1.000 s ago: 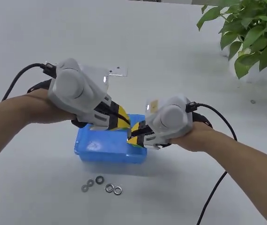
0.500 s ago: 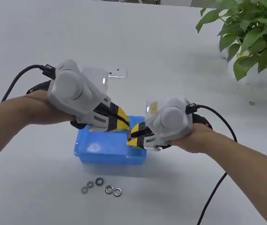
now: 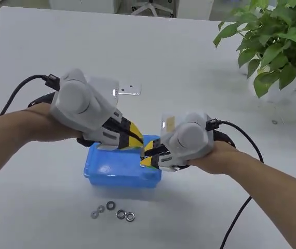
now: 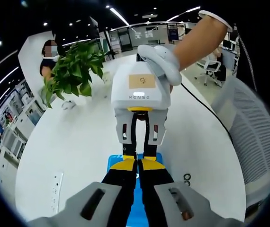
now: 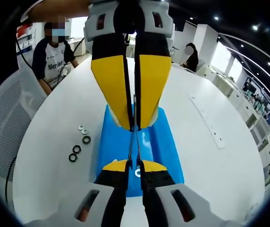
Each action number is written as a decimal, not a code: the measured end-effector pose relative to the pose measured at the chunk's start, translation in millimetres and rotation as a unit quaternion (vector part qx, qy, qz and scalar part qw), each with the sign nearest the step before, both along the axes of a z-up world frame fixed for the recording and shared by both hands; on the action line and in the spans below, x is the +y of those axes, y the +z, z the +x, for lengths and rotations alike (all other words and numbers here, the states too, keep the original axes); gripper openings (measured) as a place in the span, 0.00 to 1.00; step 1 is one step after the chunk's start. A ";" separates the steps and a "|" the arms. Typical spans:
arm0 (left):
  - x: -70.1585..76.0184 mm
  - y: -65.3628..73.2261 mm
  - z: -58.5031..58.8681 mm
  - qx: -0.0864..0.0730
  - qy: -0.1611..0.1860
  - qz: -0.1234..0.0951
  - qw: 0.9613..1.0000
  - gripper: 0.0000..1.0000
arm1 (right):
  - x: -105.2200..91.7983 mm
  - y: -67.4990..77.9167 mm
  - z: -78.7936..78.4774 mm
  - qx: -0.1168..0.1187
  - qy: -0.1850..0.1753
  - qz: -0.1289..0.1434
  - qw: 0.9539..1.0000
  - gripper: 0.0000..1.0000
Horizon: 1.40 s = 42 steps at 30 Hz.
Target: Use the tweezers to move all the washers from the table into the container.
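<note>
Over the blue container [image 3: 114,171] my left gripper [image 3: 136,140] and right gripper [image 3: 146,154] meet tip to tip. In the right gripper view, thin metal tweezers [image 5: 135,142] run from the left gripper's yellow jaws [image 5: 134,124] down into my right gripper [image 5: 135,166]; both are shut on them. A small washer [image 5: 138,172] shows at the tweezers' lower end, over the container [image 5: 166,151]; I cannot tell whether it is gripped. Several washers [image 3: 112,211] lie on the table in front of the container, and beside it in the right gripper view [image 5: 78,145]. My left gripper [image 4: 137,163] faces the right gripper [image 4: 139,151].
A leafy potted plant [image 3: 275,46] stands at the far right of the white table [image 3: 189,67]. A small clear plastic piece [image 3: 128,90] lies behind the grippers. Black cables [image 3: 239,207] trail from both grippers. People [image 5: 54,52] are at the table's far end.
The head camera has tilted, shifting the whole picture. Both grippers stay tip to tip over the container with no clear move of their own.
</note>
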State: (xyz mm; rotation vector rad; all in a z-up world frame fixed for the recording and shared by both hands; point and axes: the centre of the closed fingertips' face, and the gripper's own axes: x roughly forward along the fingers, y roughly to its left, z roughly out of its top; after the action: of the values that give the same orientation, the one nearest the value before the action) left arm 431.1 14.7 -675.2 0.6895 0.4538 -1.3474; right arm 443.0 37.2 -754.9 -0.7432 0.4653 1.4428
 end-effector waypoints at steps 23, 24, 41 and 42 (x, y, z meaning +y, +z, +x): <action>0.5 24.8 -45.0 -0.008 -0.008 0.009 1.000 0.06 | 1.7 25.6 -41.8 -0.018 -0.004 0.011 1.000 0.11; 0.5 24.7 -47.9 -0.008 -0.008 0.009 1.000 0.06 | 1.9 25.3 -44.5 -0.017 -0.004 0.011 1.000 0.11; -1.4 10.1 -82.4 0.009 -0.018 0.014 1.000 0.06 | 3.1 9.5 -82.3 -0.005 0.000 0.007 1.000 0.12; -1.5 7.7 -84.6 0.011 -0.020 0.015 1.000 0.06 | 3.2 7.7 -84.0 -0.004 0.001 0.006 1.000 0.12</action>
State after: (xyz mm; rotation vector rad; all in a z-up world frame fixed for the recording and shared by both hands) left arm 346.5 13.3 -667.5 0.7112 0.4805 -1.3889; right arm 359.0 40.5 -747.1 -0.7395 0.4505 1.4428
